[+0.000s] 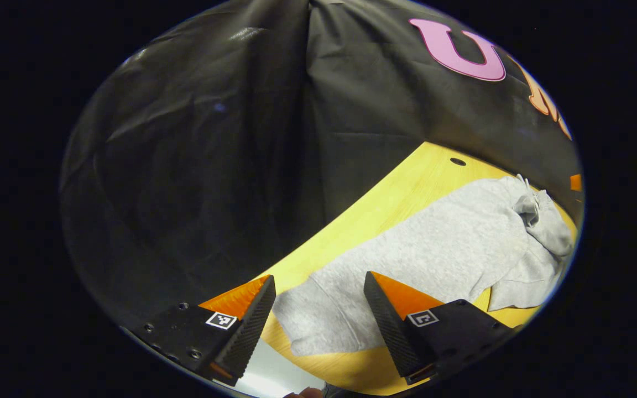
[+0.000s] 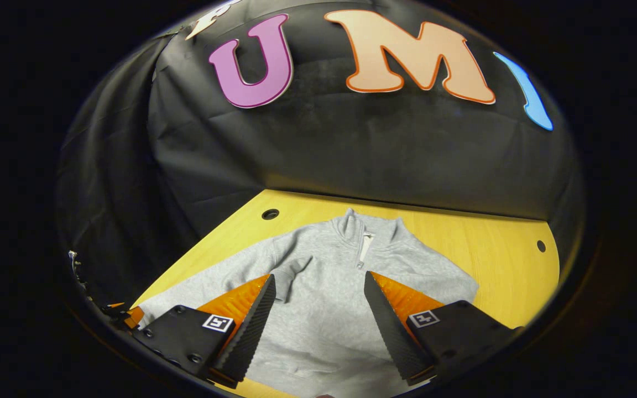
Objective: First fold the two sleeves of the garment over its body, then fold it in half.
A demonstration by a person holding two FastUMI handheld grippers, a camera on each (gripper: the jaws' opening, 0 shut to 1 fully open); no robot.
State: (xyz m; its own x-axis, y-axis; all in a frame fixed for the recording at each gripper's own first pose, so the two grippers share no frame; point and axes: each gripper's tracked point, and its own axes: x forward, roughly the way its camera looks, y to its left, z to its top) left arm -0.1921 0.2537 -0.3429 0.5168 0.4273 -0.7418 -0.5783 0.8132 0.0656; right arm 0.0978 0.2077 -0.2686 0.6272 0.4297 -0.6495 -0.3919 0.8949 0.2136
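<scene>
A grey zip-neck sweatshirt lies flat and face up on the yellow wooden tabletop, collar toward the far wall and hem toward the near edge. In the right gripper view its body fills the middle of the board, the short zipper running down from the stand-up collar. One sleeve stretches out straight to the left of the body. The other, on the right, reads as shorter, and I cannot tell how it lies. This spread-out layout suits the task: with at least the left sleeve unfolded, neither fold looks done, so the work seems to be at its start.

The right gripper hangs over the chest of the sweatshirt, its fingers spread wide with nothing between them, centred as if lining up before picking a side. The left gripper is off to the left end, looking along the outstretched sleeve toward the collar; its fingers are also parted and empty, framing the cuff end of that sleeve. That position makes sense as an approach to the cuff, which would need to be pinched and carried across the body.

The tabletop is smooth light wood with small round holes near its far corners. Creased black cloth closes in the booth at the back and on the left side.
</scene>
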